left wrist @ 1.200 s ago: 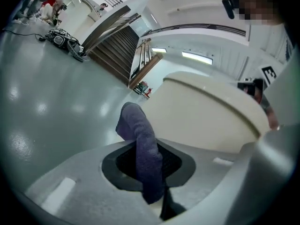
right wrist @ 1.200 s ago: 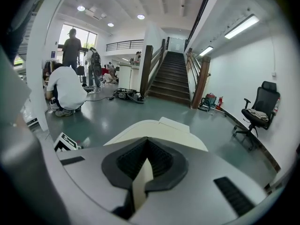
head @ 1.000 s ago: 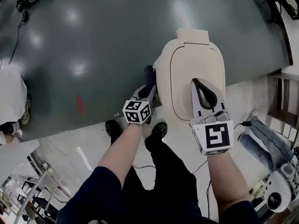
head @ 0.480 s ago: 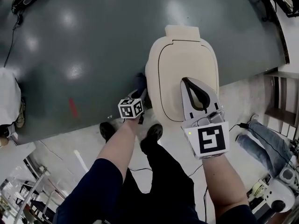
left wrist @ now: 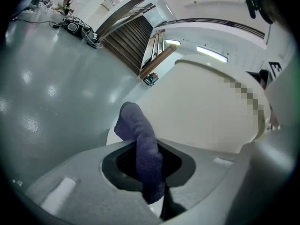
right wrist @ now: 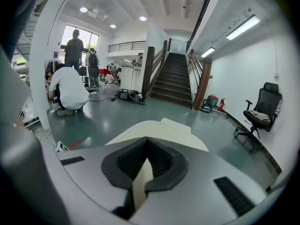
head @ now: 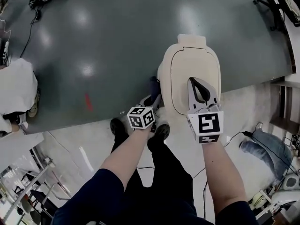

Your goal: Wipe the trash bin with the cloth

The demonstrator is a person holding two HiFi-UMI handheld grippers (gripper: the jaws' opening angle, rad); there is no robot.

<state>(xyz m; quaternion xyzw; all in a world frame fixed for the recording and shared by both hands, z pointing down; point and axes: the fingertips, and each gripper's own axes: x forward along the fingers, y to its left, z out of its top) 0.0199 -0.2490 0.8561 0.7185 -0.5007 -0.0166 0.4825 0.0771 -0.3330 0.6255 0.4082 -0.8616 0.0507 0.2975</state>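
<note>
Trash bin, cream-coloured with its lid shut, stands on the grey-green floor right in front of the person's feet. The left gripper is clamped on a purple cloth, which sticks up out of the jaws as a thick fold. In the left gripper view the cloth sits just beside the bin's rounded left wall. Whether it actually presses on the plastic I cannot tell.

The right gripper lies over the lid with its jaws drawn together at the tips and nothing between them. Only a thin sliver of lid shows through the gap behind the tips. It seems to be steadying the bin from above.

The step in hand looks like wiping the left side wall. Next, the cloth needs firm contact and a stroke along the curve of the wall. The right gripper should bear down on the lid so the light bin does not slide or tip away from the push.
</note>
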